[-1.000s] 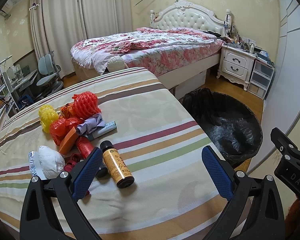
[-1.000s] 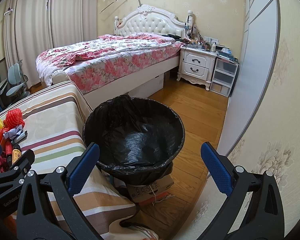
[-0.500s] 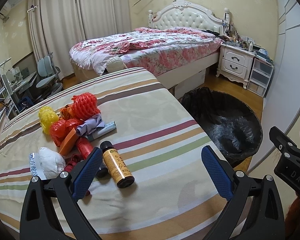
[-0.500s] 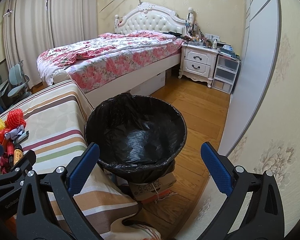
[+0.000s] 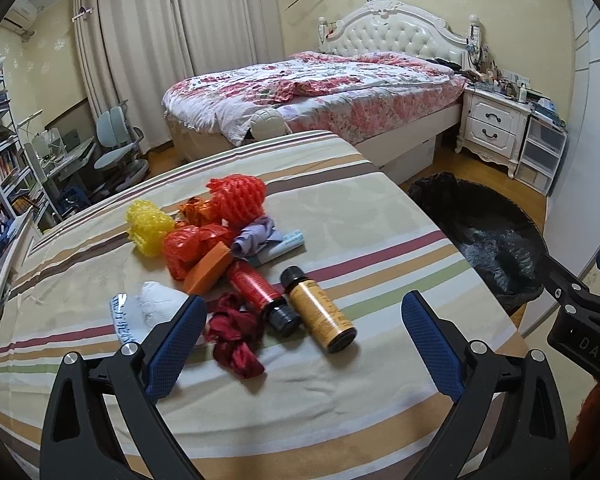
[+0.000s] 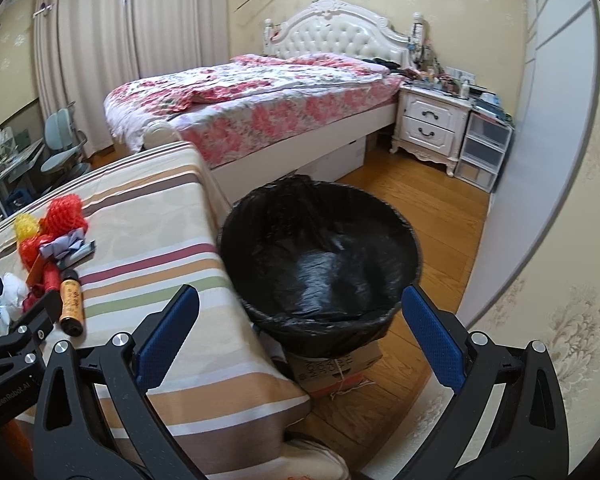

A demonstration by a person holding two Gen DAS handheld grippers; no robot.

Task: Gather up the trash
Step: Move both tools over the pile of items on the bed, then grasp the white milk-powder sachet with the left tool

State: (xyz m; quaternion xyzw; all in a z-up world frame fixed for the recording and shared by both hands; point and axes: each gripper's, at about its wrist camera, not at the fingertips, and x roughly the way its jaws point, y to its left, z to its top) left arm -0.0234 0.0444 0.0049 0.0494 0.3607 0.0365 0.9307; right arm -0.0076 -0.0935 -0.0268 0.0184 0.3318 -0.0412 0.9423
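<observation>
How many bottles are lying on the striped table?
2: an amber bottle nearest the table's edge, and a red bottle beside it, against the trash pile. Others could be hidden underneath.

My left tongs (image 5: 300, 344) have matt black plastic arms, bare metal rivets and rough, dimpled blue pads (image 5: 176, 344). Under them lies a matt woven striped cloth (image 5: 380, 380). On the cloth, a glossy amber bottle (image 5: 320, 314) lies beside a shiny red bottle (image 5: 256, 288), a crumpled satin-like red rag (image 5: 236, 340), and spongy foam nets (image 5: 236, 198) behind them. Right of the cloth, a crinkled, glossy black plastic bin bag (image 6: 320, 256) sits on a cardboard box (image 6: 336, 364) over polished wood flooring (image 6: 432, 208).
</observation>
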